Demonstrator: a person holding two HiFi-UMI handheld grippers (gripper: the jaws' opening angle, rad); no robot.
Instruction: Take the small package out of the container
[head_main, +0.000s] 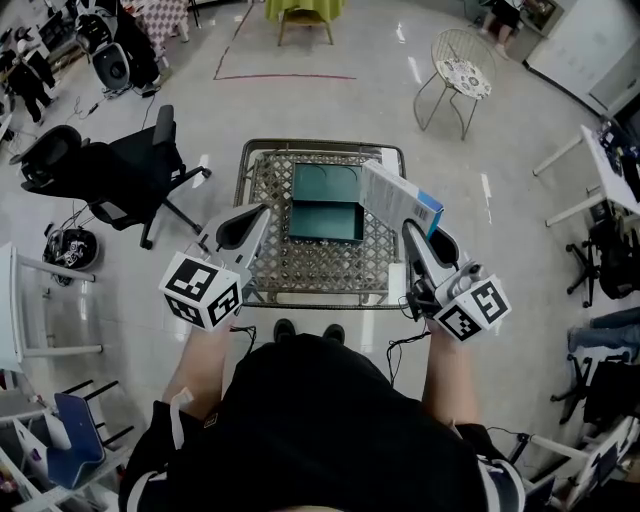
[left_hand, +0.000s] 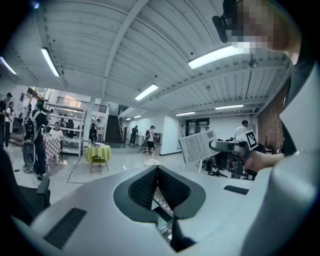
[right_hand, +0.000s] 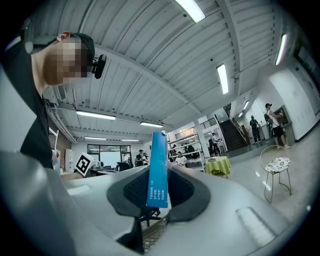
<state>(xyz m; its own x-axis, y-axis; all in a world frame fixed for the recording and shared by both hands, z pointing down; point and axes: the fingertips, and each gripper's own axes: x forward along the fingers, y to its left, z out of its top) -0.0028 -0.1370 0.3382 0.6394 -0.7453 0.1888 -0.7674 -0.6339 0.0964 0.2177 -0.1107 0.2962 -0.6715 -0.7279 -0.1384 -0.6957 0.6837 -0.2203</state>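
The small package (head_main: 400, 200), a flat white box with a blue edge, is lifted above the right side of the wire-mesh cart (head_main: 262, 275). My right gripper (head_main: 412, 232) is shut on its lower end. In the right gripper view the blue edge of the package (right_hand: 158, 170) stands upright between the pads of the right gripper (right_hand: 157, 192). My left gripper (head_main: 262, 212) hovers over the cart's left rim, shut with nothing in it; in its own view the left gripper (left_hand: 157, 170) has its pads touching. From there the package (left_hand: 197, 146) shows to the right. A teal open box (head_main: 325, 205) lies in the cart.
A black office chair (head_main: 120, 170) stands left of the cart. A wire chair (head_main: 460, 75) is at the back right. White tables (head_main: 600, 160) line the right side, and a white frame (head_main: 30, 310) stands at the left. The person's feet are at the cart's near edge.
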